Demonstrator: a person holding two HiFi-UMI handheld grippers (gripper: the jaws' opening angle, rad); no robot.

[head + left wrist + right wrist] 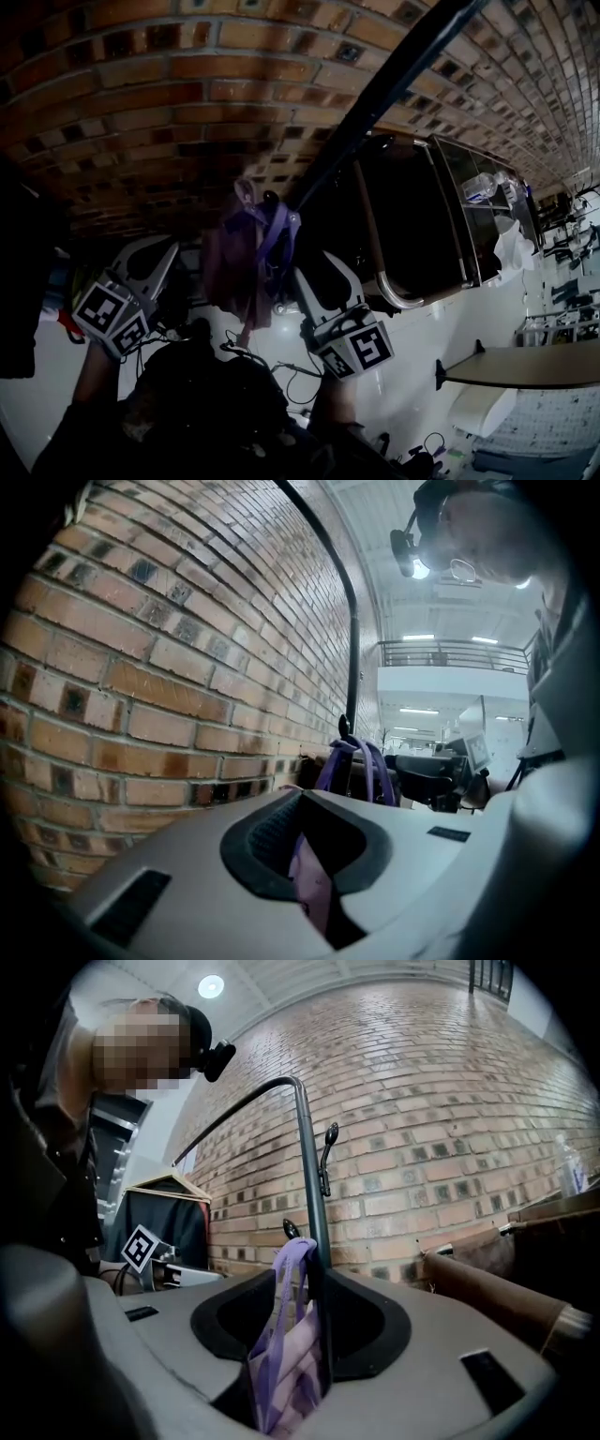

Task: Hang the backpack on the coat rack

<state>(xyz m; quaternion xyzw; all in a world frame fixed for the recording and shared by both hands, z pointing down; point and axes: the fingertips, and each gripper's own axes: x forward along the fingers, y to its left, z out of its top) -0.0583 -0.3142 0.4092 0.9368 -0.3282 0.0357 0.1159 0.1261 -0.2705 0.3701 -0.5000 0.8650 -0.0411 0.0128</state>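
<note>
Purple backpack (236, 272), straps up at coat rack (375, 103) pole, brick wall (141, 84) behind. Left gripper (164, 267) and right gripper (305, 277) close on either side.

Grey shells cover left gripper (305, 869) and right gripper (281, 1354)

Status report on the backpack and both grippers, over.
Left gripper shut on backpack. Right gripper shut on backpack, beside the coat rack pole. Purple strap seems looped over a hook. Nothing seen blocking.

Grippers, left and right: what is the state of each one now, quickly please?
Left gripper: jaws closed on the purple fabric backpack.
Right gripper: jaws closed on the purple fabric backpack too.
</note>
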